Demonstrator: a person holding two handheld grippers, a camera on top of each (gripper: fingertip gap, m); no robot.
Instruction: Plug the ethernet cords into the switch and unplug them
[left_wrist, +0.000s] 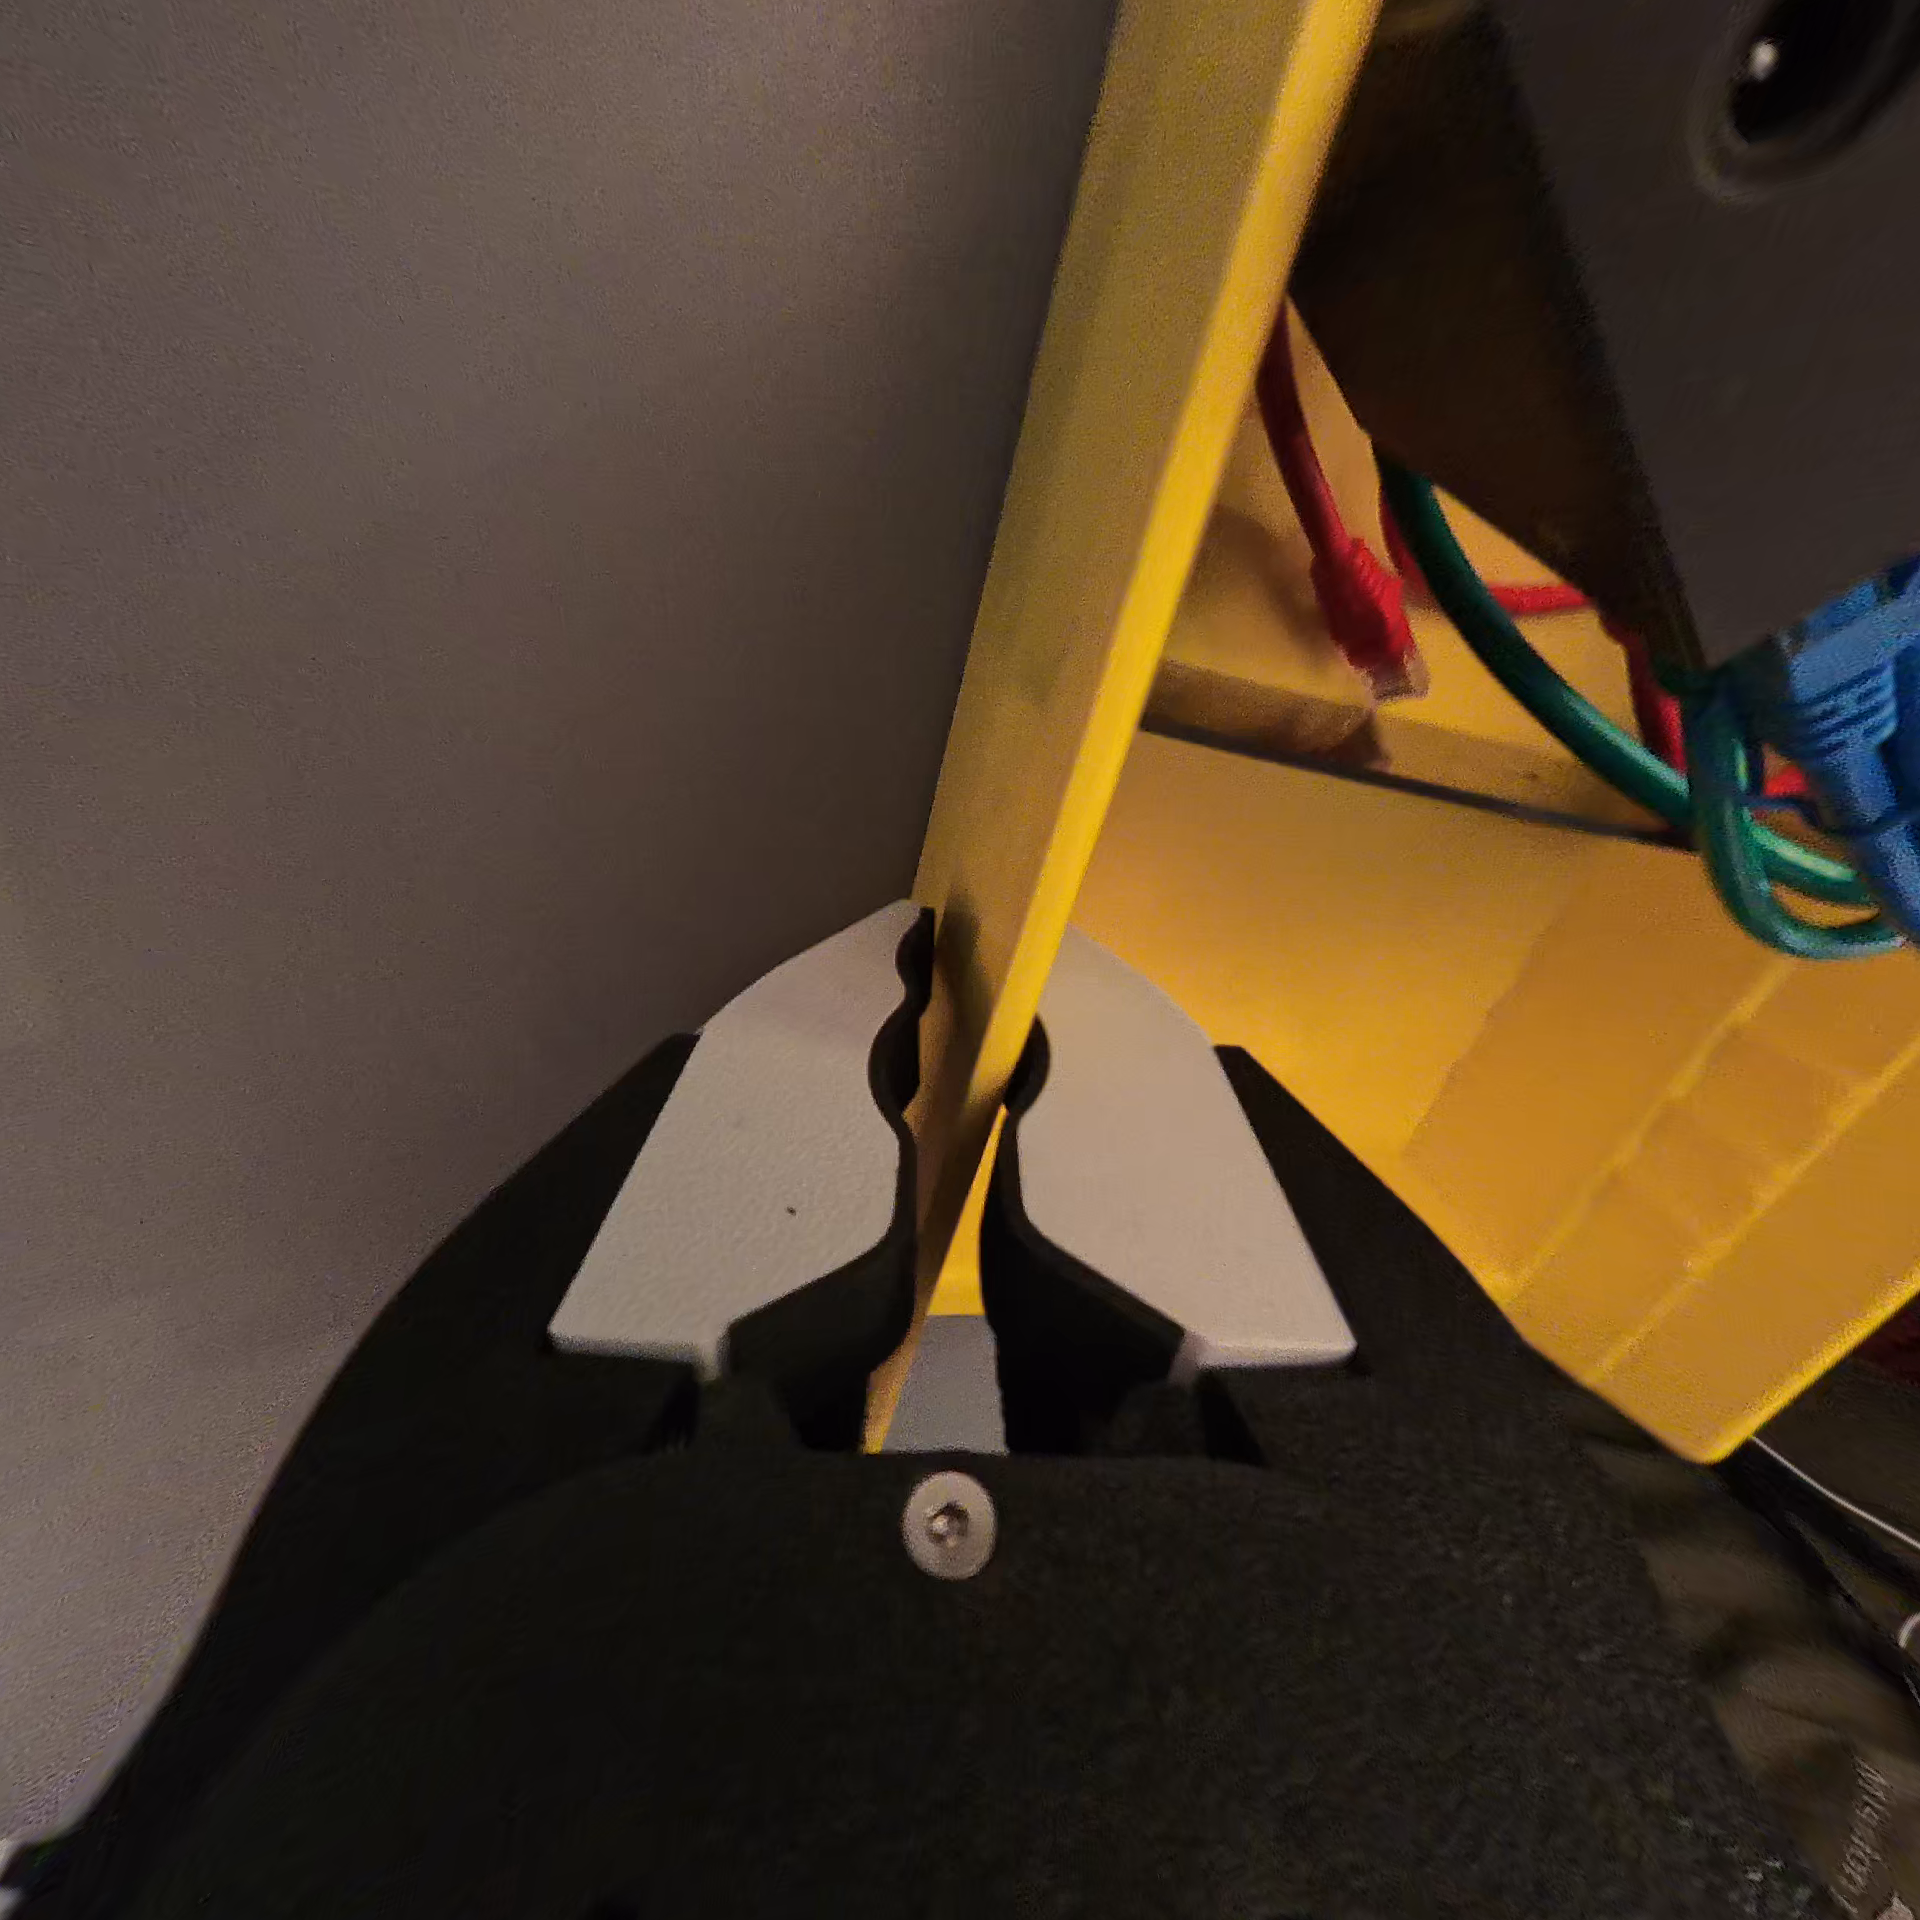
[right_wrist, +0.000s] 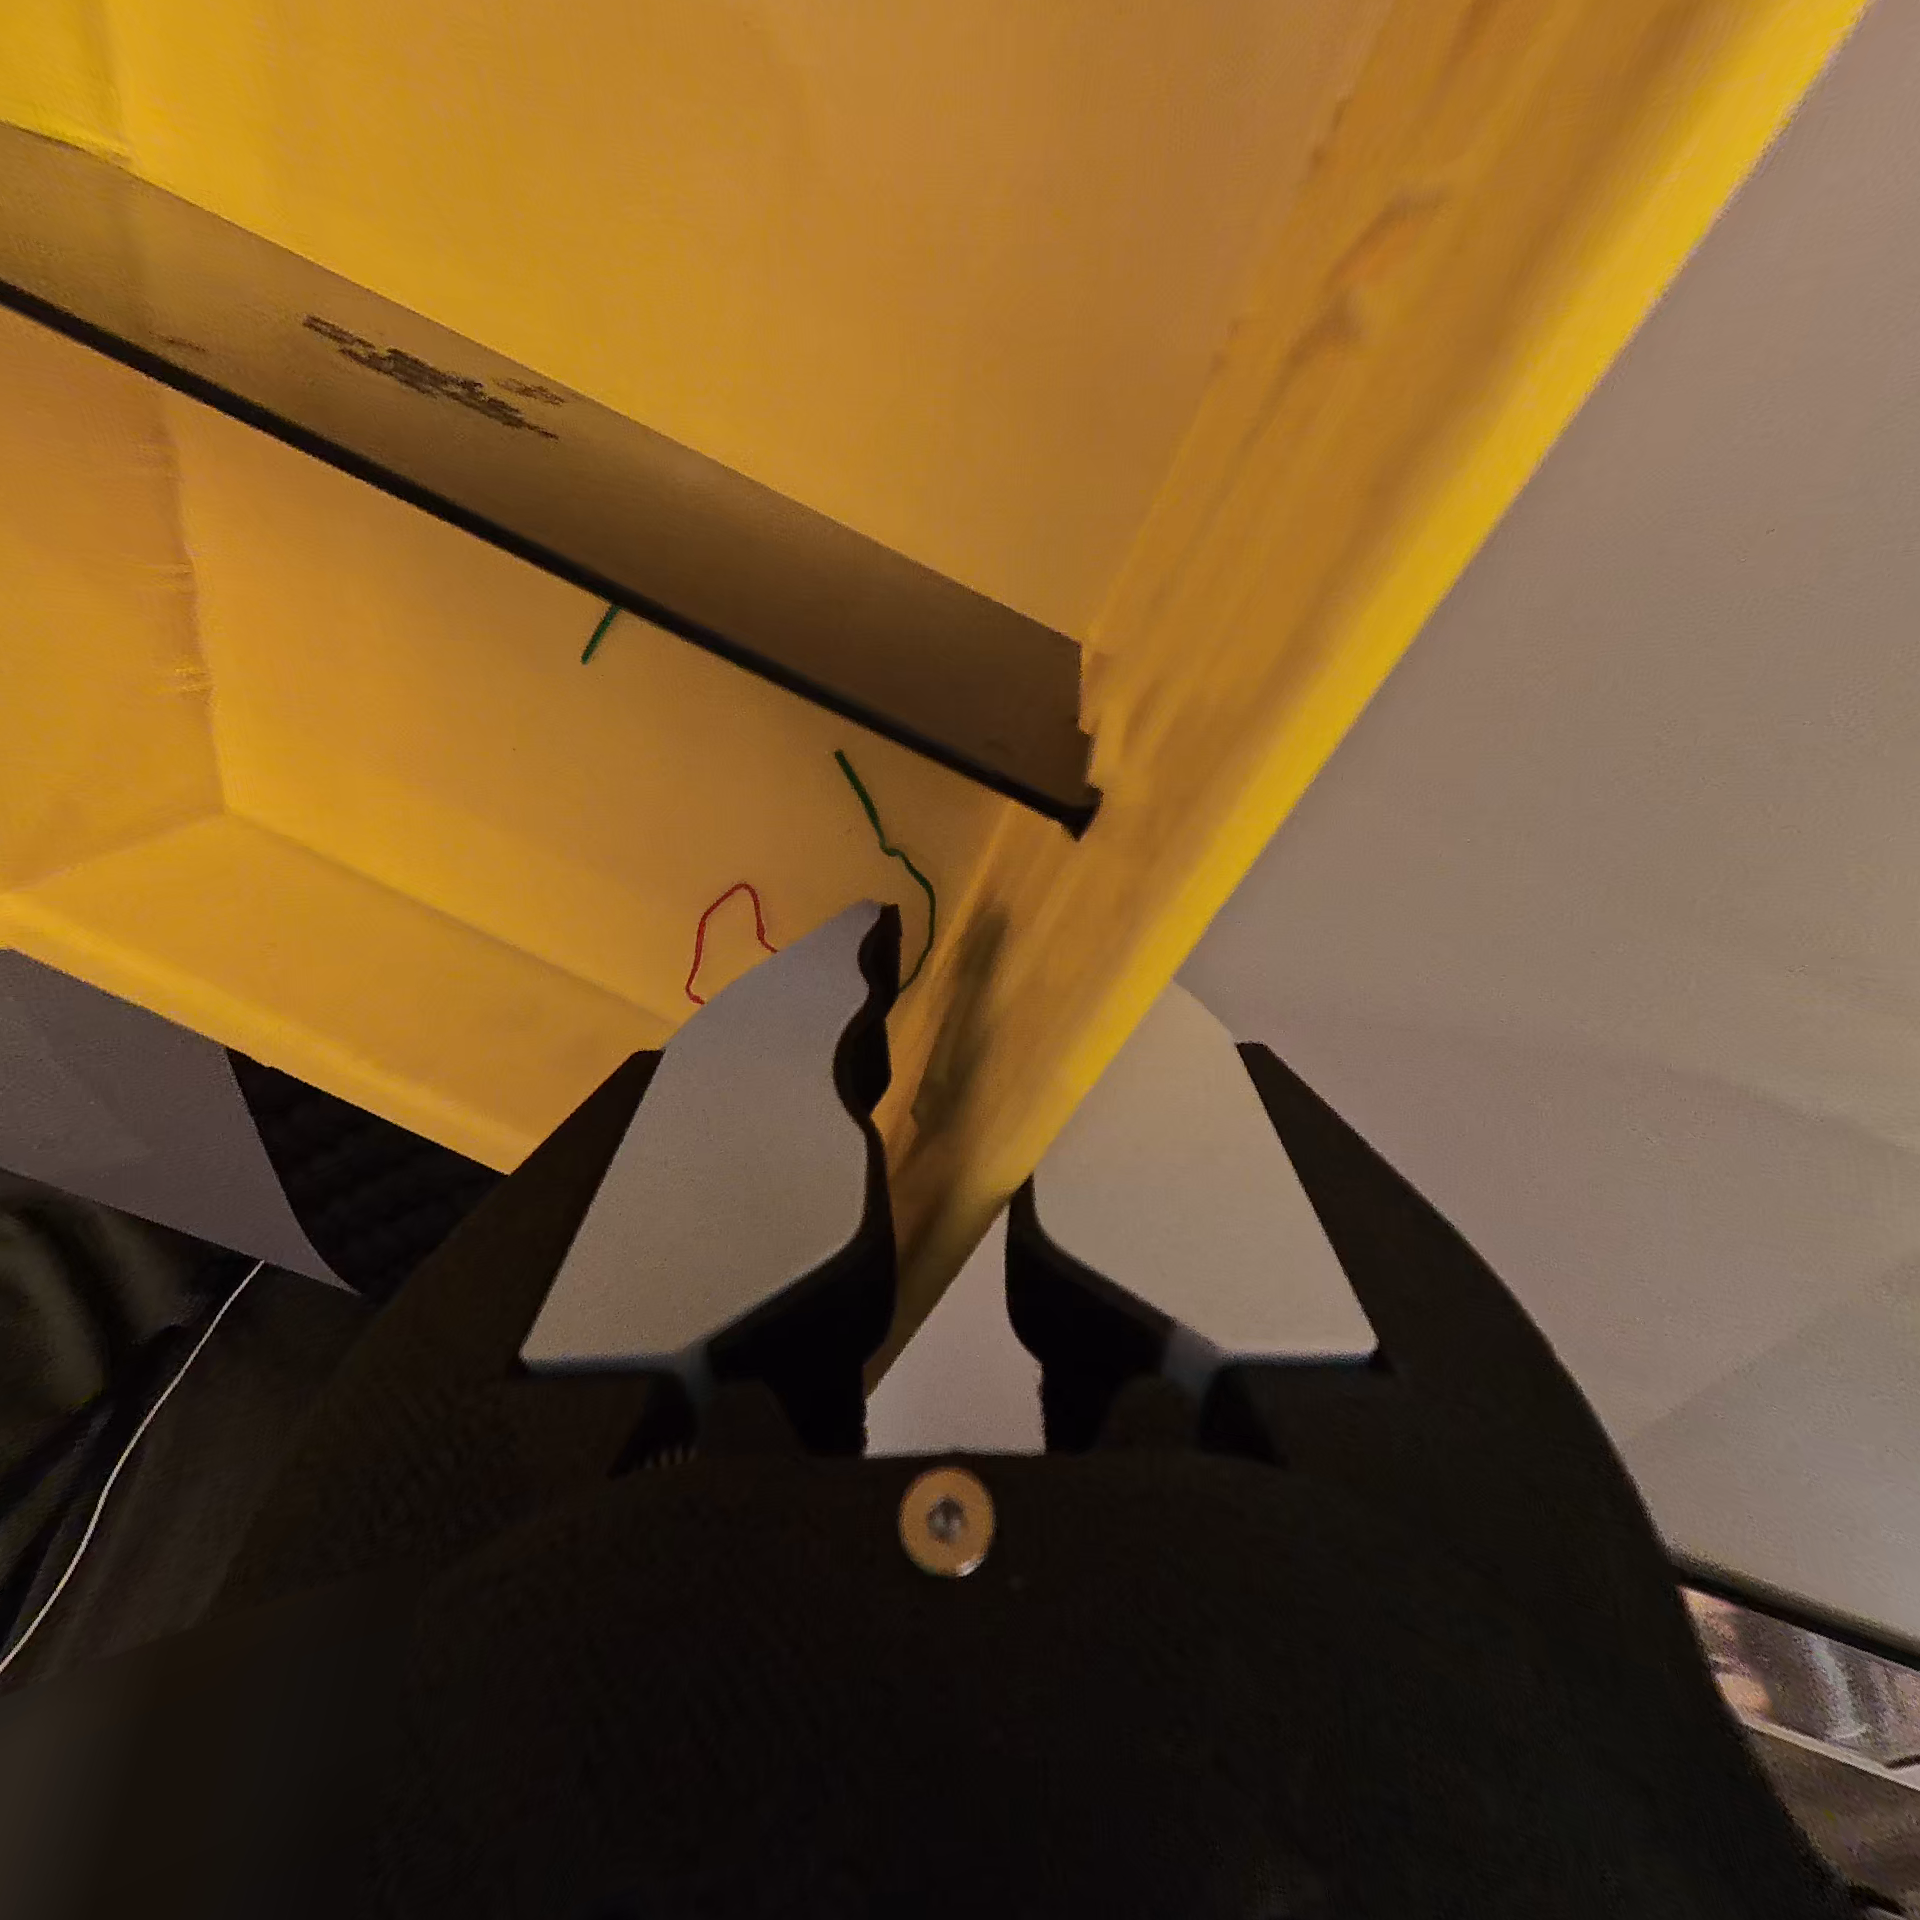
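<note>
I have both claws clamped on the rim of a yellow bin. My left claw (left_wrist: 971, 1049) is closed on the bin's left wall (left_wrist: 1101, 582), which runs up from between its pads toward one o'clock. My right claw (right_wrist: 966, 1049) pinches the opposite wall (right_wrist: 1226, 644), which climbs from the pads toward one o'clock as well.

The ethernet cords lie inside the bin, not in either claw. In the left view a red cord (left_wrist: 1361, 623) with its plug end free sits at two o'clock. A green cord (left_wrist: 1538, 665) loops past it, and a bunch of blue cords (left_wrist: 1860, 727) hangs at three o'clock. A dark flat panel (right_wrist: 582, 499) crosses the bin in the right view; I cannot tell whether it is the switch, and no ports show.

The wall is thin and sits askew in my left claw, touching near the tips, so I think the bin could twist or slip out if I lift unevenly. Tilting it would slide the cords into a heap and tangle the green loops with the blue plugs. The red plug's latch tab could snag and bend. If the panel is loose, a tilt may shift it onto the cords.
</note>
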